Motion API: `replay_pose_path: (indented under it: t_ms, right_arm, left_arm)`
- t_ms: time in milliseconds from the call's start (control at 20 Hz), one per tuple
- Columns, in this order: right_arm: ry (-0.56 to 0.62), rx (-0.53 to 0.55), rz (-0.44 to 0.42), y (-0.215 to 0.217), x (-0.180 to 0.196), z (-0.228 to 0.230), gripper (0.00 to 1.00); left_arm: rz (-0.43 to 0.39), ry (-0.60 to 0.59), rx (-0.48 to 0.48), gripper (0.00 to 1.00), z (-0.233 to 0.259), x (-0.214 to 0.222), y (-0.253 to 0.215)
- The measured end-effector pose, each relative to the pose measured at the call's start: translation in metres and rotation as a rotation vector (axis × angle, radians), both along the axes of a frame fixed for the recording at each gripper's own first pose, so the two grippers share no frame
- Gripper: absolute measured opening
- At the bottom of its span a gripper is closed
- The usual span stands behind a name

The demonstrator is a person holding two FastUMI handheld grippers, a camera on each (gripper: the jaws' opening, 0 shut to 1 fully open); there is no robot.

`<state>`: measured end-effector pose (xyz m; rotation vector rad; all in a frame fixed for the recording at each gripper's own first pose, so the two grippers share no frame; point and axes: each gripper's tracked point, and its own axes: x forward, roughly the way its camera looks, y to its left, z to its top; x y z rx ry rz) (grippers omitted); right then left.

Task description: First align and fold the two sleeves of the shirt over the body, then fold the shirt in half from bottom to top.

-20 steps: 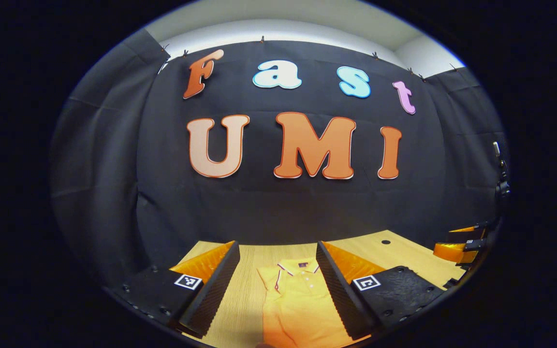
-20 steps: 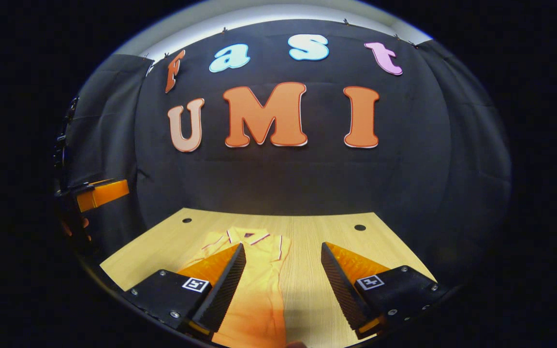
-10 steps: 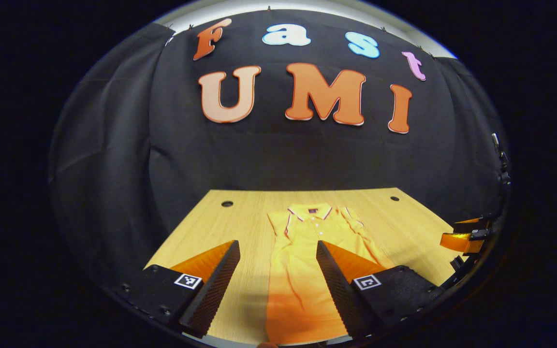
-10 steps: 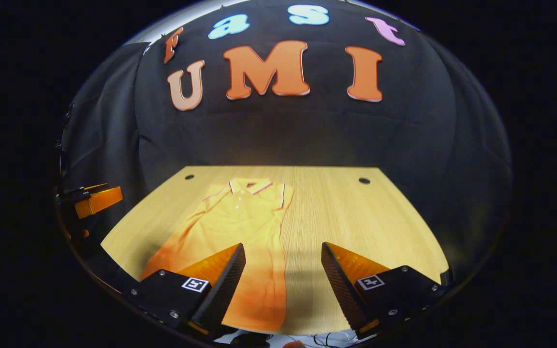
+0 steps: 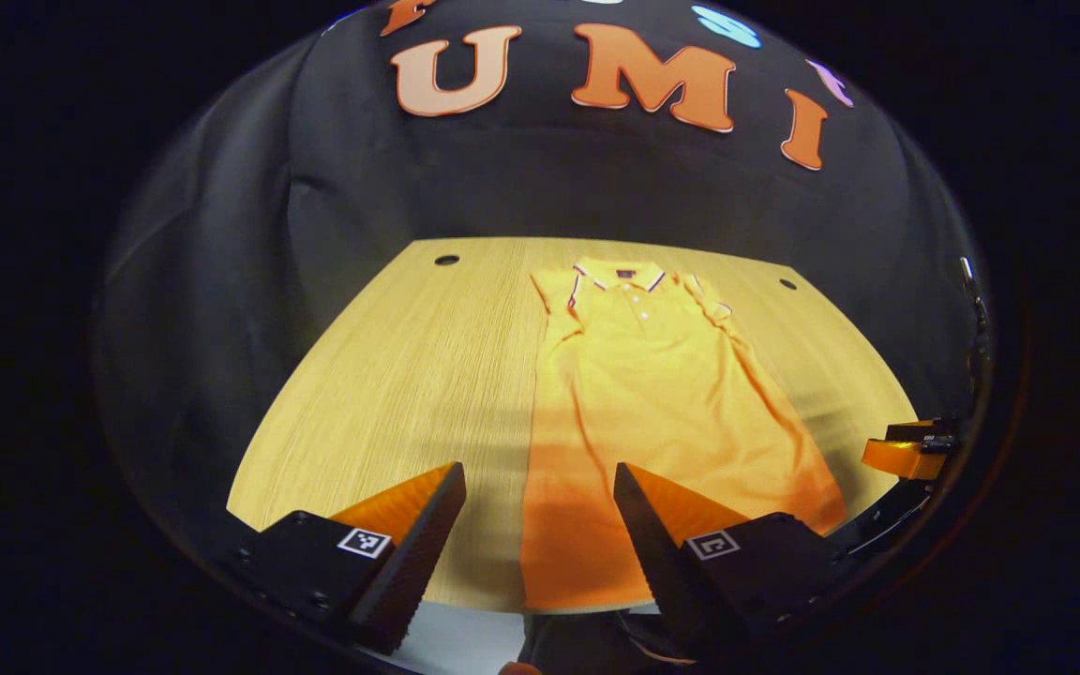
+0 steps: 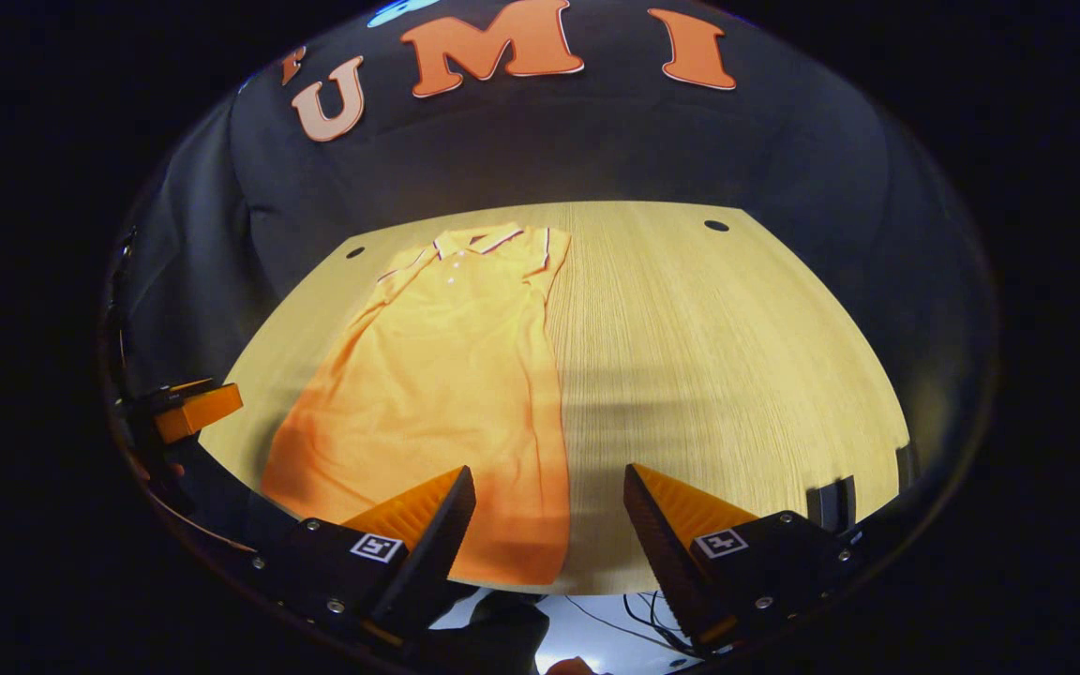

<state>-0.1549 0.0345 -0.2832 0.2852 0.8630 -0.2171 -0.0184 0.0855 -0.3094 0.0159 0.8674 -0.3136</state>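
An orange polo shirt [image 5: 652, 394] lies flat on the wooden table [image 5: 390, 375], collar at the far end and hem at the near edge. Its short sleeves look drawn in close to the body beside the collar. My left gripper [image 5: 537, 469] hovers open above the near edge, over the shirt's left hem corner, holding nothing. In the right gripper view the shirt [image 6: 437, 375] lies left of centre. My right gripper [image 6: 548, 471] is open and empty above the hem's right corner. Each gripper shows at the edge of the other's view: the right gripper [image 5: 906, 452] and the left gripper [image 6: 193, 408].
The table [image 6: 737, 375] has bare wood on both sides of the shirt. Small round holes [image 5: 446, 260] [image 6: 715, 225] sit near its far corners. Black cloth walls close the booth behind and to the sides. Cables [image 6: 624, 614] hang below the table's front edge.
Both grippers have lifted and tipped downward, so the whole shirt and table now show. Both stay open. The shirt has not moved.
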Motion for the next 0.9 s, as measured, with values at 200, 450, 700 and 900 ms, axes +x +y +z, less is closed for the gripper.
replay_pose_path:
  t_ms: [200,450,700,900]
  right_arm:
    - [0.081,0.060,0.020,0.016,-0.008,-0.027,0.98]
    - [0.154,0.103,0.022,0.031,-0.016,-0.051,0.98]
    - [0.173,0.081,0.018,0.042,-0.013,-0.063,0.98]
    - [0.199,-0.036,0.103,0.042,-0.014,-0.070,0.93]
  left_arm:
    - [-0.006,0.121,0.032,0.99,-0.044,-0.015,-0.002]
    - [-0.017,0.252,0.058,0.99,-0.085,-0.024,0.004]
    - [0.006,0.301,0.081,0.99,-0.101,-0.037,0.002]
    - [-0.051,0.231,0.088,0.99,-0.104,-0.033,-0.011]
